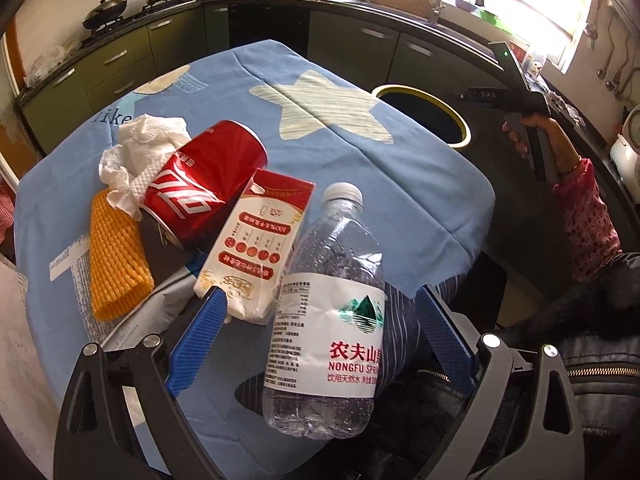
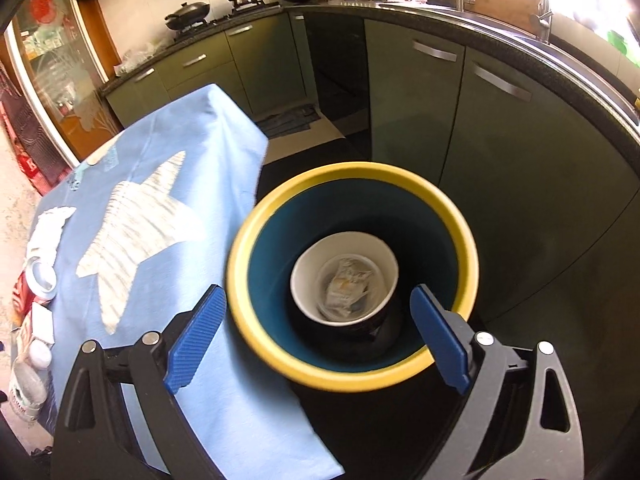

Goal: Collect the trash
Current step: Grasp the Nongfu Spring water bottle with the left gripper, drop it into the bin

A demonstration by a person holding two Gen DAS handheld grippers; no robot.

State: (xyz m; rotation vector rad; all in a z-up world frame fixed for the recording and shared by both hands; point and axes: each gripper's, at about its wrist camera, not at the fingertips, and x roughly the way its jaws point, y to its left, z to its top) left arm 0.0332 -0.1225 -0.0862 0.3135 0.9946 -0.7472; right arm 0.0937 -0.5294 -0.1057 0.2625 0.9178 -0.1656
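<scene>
Yellow-rimmed and dark blue inside, the trash bin (image 2: 352, 276) stands on the floor just beside the table's edge, directly under the right gripper (image 2: 318, 316). At its bottom sits a white paper cup (image 2: 344, 276) with a crumpled wrapper inside, so at least one piece of rubbish is already collected. The right gripper's blue jaws stand spread wide over the bin's mouth with nothing between them; it grasps nothing.

Most of the work still lies on the table, which is covered by a blue tablecloth (image 1: 360, 160) printed with a pale star. Clustered at the near edge are a clear plastic water bottle (image 1: 328, 312) with a white cap, lying on its side; a white and red carton (image 1: 256, 240) leaning against a red soda can (image 1: 200, 184), also on its side; a crumpled white paper towel (image 1: 140, 156) behind the can; and an orange foam net sleeve (image 1: 116, 256) just left of it. The can, carton and towel touch one another, and the bottle lies close against the carton.

The left gripper (image 1: 320, 320) hovers low over this pile, jaws released and wide apart, with the bottle's body between them but the pads not pressing on it. I judge the bottle to be the next item to be picked up. Five pieces remain, so the task looks early rather than near its end.
</scene>
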